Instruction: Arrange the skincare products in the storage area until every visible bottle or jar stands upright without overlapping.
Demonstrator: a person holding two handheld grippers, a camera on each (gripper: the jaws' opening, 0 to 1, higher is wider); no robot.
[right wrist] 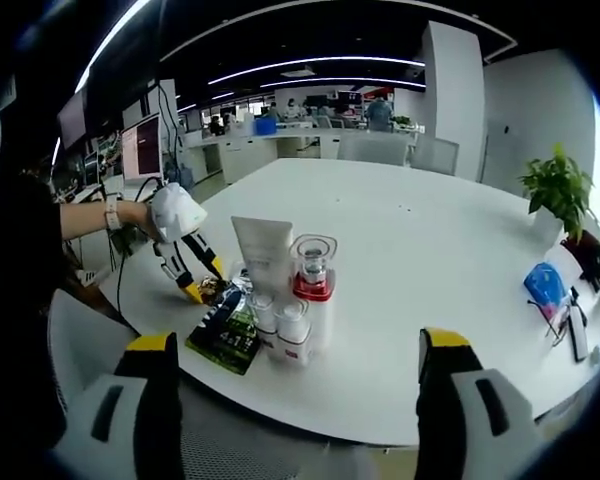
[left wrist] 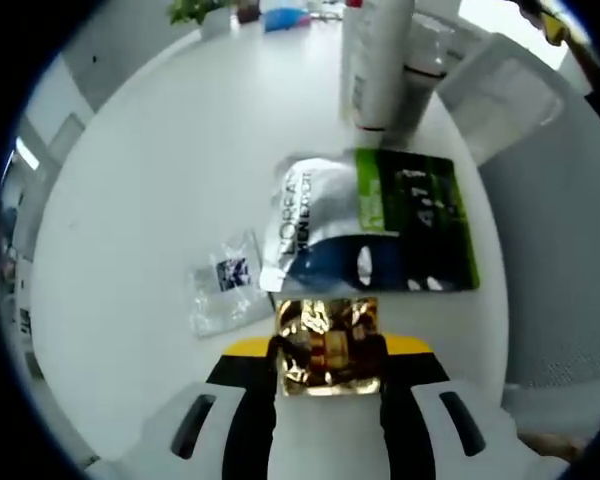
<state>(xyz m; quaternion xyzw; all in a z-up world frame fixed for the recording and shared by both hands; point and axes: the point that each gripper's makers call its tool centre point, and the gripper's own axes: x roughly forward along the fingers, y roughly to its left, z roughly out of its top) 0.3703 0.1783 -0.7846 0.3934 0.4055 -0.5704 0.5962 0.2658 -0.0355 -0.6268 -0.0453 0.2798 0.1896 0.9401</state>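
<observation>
My left gripper (left wrist: pixel 328 352) is shut on a crinkled gold foil sachet (left wrist: pixel 328 340), held just above the white table (left wrist: pixel 160 170). Beyond it, a silver, green and dark L'Oreal sachet (left wrist: pixel 375 215) lies flat. A small clear sachet (left wrist: pixel 223 282) lies to its left. Farther on, a white tube (left wrist: pixel 375 60) stands upright beside a bottle with a red band (left wrist: pixel 420 72). My right gripper (right wrist: pixel 298 345) hangs open before the upright cluster: white tube (right wrist: pixel 263 252), clear red-based jar (right wrist: pixel 313 265) and small white bottles (right wrist: pixel 280 320). The left gripper (right wrist: pixel 192 272) comes in beside the flat green sachet (right wrist: pixel 228 338).
A potted plant (right wrist: pixel 558 185) and a blue pouch (right wrist: pixel 547 285) sit at the table's far right edge. A grey chair (right wrist: pixel 80 345) stands near the table's edge on the left. A person's arm (right wrist: pixel 95 215) reaches in from the left. Desks and monitors fill the room behind.
</observation>
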